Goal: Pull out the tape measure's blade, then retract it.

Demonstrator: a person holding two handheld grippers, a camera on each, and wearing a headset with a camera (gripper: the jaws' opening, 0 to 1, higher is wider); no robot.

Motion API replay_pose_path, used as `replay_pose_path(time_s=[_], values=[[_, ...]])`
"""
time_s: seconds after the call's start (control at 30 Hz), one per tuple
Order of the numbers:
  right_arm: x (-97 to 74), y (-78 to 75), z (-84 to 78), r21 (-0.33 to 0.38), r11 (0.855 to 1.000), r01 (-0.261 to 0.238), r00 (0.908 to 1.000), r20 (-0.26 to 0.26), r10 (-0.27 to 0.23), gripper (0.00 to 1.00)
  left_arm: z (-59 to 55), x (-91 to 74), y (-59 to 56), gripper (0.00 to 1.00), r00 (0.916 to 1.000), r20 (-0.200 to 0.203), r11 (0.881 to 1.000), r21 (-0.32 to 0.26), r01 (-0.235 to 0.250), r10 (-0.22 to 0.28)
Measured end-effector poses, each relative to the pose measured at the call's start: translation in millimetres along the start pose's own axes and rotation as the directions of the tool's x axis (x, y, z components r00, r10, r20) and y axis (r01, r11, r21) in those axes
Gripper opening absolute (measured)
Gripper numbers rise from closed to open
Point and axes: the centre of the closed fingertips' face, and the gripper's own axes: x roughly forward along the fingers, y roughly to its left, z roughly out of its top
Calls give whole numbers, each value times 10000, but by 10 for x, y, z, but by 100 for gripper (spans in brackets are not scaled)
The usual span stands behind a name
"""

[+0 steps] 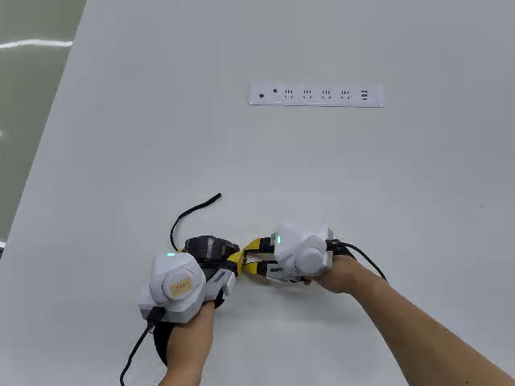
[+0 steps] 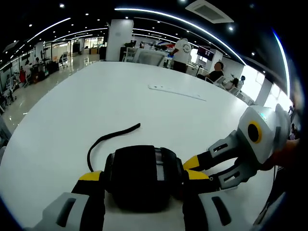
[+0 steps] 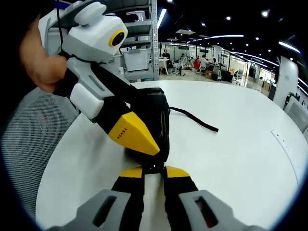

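White bench (image 1: 241, 145) fills most of the open office floor here, with ceiling lights and shelving further back. Between the jaws of the left hand-held gripper (image 2: 143, 177) sits the black tape measure (image 2: 144, 161), resting on the bench; the two yellow-tipped jaws press against its opposite sides, clamping the case. From the far side of the case, away from that hand-held gripper, a thin black strap (image 1: 191, 211) curls out across the bench.

Facing it from the other side is the right hand-held gripper (image 3: 155, 171), its tips right up against the tape measure. Its jaws are nearly together and pinch a small dark tab (image 3: 154, 167) at the case's lower edge. No blade length shows between tab and case. The tips of the two hand-held grippers almost touch beside the case.

Well beyond both hand-held grippers, a white power strip (image 1: 315, 95) lies flat on the bench.
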Motion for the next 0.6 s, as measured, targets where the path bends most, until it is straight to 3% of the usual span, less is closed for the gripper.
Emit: replay_pose_path(time_s=[0.43, 0.6], values=[[-11, -13, -5, 181, 9997, 160, 9998, -86, -158, 16, 1, 8, -9, 63, 10000, -45, 10000, 75, 23, -22], [-33, -6, 3, 183, 9995, 265, 9996, -105, -264, 19, 18, -11, -25, 63, 10000, -12, 9961, 879, 89, -88]])
